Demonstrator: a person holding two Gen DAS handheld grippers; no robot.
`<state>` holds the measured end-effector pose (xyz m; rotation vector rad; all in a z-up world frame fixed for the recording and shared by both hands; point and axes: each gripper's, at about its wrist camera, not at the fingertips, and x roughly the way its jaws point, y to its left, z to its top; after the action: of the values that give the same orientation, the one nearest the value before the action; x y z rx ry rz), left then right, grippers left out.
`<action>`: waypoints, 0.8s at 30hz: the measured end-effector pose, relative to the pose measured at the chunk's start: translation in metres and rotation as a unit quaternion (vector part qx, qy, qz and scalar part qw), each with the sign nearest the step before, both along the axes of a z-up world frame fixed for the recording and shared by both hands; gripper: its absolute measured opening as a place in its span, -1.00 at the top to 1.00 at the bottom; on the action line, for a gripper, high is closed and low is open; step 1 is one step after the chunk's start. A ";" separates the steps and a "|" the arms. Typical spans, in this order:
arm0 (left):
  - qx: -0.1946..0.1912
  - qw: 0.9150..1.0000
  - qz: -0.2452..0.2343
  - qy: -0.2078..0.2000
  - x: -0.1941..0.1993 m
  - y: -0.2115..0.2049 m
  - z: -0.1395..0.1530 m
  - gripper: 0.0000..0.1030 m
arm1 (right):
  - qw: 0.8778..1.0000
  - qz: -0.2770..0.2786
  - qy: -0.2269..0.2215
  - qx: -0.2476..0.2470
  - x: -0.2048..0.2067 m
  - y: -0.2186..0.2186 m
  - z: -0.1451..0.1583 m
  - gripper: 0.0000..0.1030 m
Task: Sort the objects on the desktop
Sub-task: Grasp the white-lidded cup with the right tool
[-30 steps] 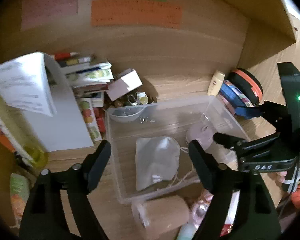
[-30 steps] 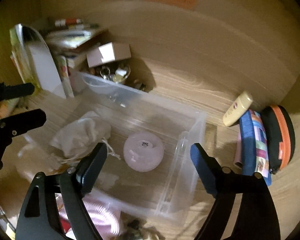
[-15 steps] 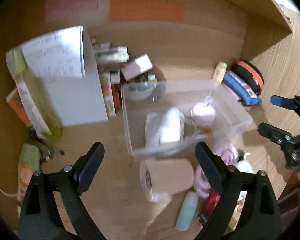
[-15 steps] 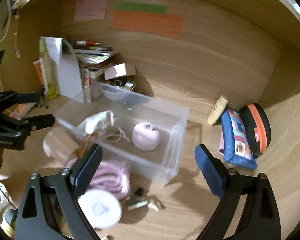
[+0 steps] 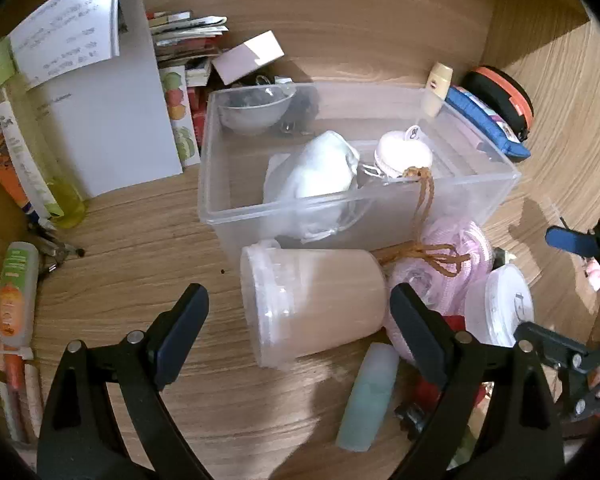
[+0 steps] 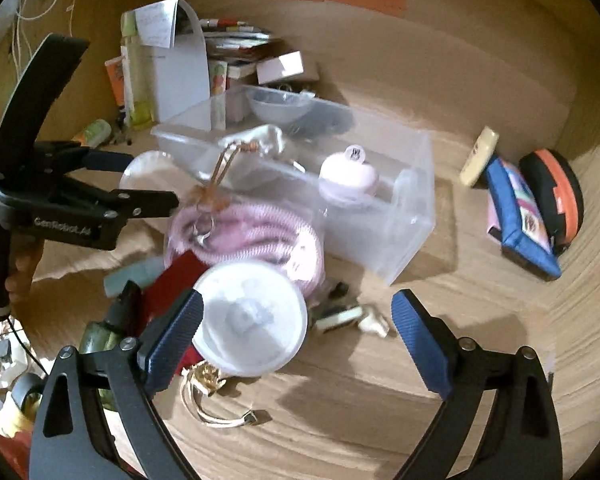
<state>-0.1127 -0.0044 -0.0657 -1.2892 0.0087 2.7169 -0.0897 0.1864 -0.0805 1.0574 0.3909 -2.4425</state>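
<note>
A clear plastic bin [image 5: 220,216] stands mid-desk with a white pouch [image 5: 320,168] and a pink round case [image 5: 404,152] inside. Just in front of it a tan lidded cup [image 5: 312,304] lies on its side. My left gripper [image 5: 300,320] is open, its fingers on either side of the cup without pressing it. My right gripper [image 6: 296,320] is open low over the desk. A white round tub [image 6: 252,316] sits by its left finger, and a pink coiled cord [image 6: 252,232] lies behind the tub. Each gripper appears in the other's view: the right gripper [image 5: 556,288] and the left gripper [image 6: 140,180].
A teal tube [image 5: 368,396], a red item [image 6: 172,280] and a gold chain [image 6: 204,392] lie near the front. A blue pencil case [image 6: 516,212], a black-orange case [image 6: 556,192] and a cream tube [image 6: 480,152] sit right. Books and a white folder [image 5: 112,120] stand left of the bin.
Both grippers have pulled back from over the bin and sunk toward the desk. The tan cup now lies between the left fingers, and the white tub is at the right gripper's left finger.
</note>
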 end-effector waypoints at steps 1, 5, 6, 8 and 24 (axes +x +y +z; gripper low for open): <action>-0.003 1.000 0.001 0.001 -0.001 0.001 -0.001 -0.80 | 1.000 0.000 -0.002 -0.007 0.000 0.001 -0.001 -0.83; 0.002 1.000 0.009 0.004 -0.004 -0.001 -0.004 -0.85 | 0.999 -0.005 -0.019 -0.036 -0.002 0.008 -0.005 -0.83; 0.007 1.000 0.013 0.002 -0.004 -0.002 -0.005 -0.86 | 0.999 -0.005 -0.024 -0.043 -0.002 0.010 -0.005 -0.83; 0.013 1.000 0.016 0.001 -0.004 -0.003 -0.006 -0.86 | 0.998 0.006 -0.036 -0.053 -0.001 0.009 -0.006 -0.83; -0.004 0.998 0.058 0.004 0.005 -0.038 -0.012 -0.86 | 0.998 0.017 -0.052 -0.041 0.001 -0.003 -0.025 -0.80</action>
<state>-0.1078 -0.0428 -0.0776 -1.3205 -0.0563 2.8211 -0.0887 0.1833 -0.1052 1.1273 0.2700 -2.3406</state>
